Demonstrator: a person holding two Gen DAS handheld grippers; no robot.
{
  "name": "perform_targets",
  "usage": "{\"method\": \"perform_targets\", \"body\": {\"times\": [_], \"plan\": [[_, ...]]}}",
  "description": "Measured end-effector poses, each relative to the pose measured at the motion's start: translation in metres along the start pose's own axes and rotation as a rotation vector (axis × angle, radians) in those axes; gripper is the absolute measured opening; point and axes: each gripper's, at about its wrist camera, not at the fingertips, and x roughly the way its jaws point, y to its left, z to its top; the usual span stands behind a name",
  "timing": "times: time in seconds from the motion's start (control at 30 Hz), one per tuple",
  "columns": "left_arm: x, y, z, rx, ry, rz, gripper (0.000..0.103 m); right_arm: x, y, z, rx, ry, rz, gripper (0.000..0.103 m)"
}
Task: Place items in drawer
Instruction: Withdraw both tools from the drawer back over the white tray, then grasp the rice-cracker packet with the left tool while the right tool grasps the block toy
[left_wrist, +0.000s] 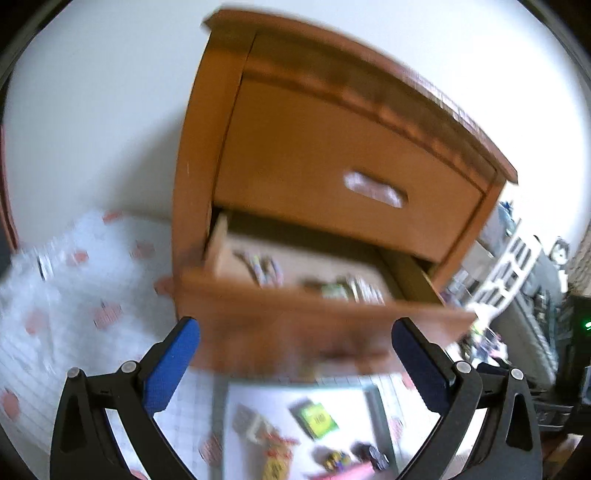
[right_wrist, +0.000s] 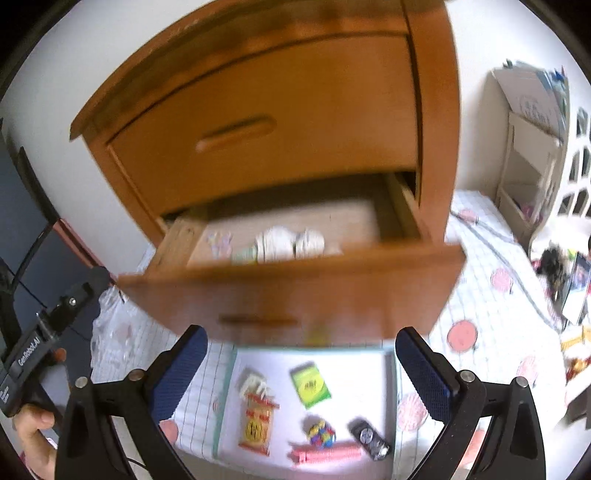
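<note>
One wooden cabinet (right_wrist: 258, 110) with two drawers (right_wrist: 288, 295); one tray (right_wrist: 369, 358) carrying six items (right_wrist: 309, 384); two tongs (right_wrist: 301, 369) present.

Lower drawer (right_wrist: 291, 291) stands pulled out, top open. Inside, white bundles (right_wrist: 291, 242) fill the middle; the strip along the right wall is bare. Closed upper drawer (right_wrist: 258, 125) overhangs the rear. The drawer front projects over the far edge of the tray (right_wrist: 225, 398). Tray centre is free between items.

A plain white wall (left_wrist: 92, 110) stands behind everything. The floor wears a white checked cloth (right_wrist: 491, 317) with pink dots. A white lattice shelf (right_wrist: 532, 173) stands at the right.
</note>
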Motion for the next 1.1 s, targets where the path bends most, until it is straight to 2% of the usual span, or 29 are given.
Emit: {"method": "perform_targets", "body": {"times": [0.13,0.37,0.53,0.63,0.9,0.93,1.1], "plan": [[0.017,0.011,-0.023,-0.022,0.127,0.001,0.103,0.011,-0.008,-0.037,0.02,0.058,-0.003,0.103],[0.047,0.016,-0.06,-0.02,0.264,0.074,0.103,0.055,-0.031,-0.093,0.129,0.224,-0.01,0.103],[0.073,0.013,-0.09,0.017,0.366,0.091,0.103,0.079,-0.042,-0.112,0.15,0.311,-0.052,0.103],[0.089,0.013,-0.111,0.04,0.432,0.099,0.103,0.095,-0.043,-0.12,0.168,0.36,-0.044,0.103],[0.108,0.024,-0.14,0.025,0.511,0.105,0.101,0.127,-0.041,-0.14,0.155,0.449,-0.061,0.098],[0.11,0.024,-0.143,0.026,0.518,0.103,0.098,0.131,-0.042,-0.142,0.166,0.458,-0.058,0.096],[0.116,0.022,-0.154,0.049,0.545,0.105,0.096,0.139,-0.046,-0.143,0.195,0.473,-0.048,0.086]]}}
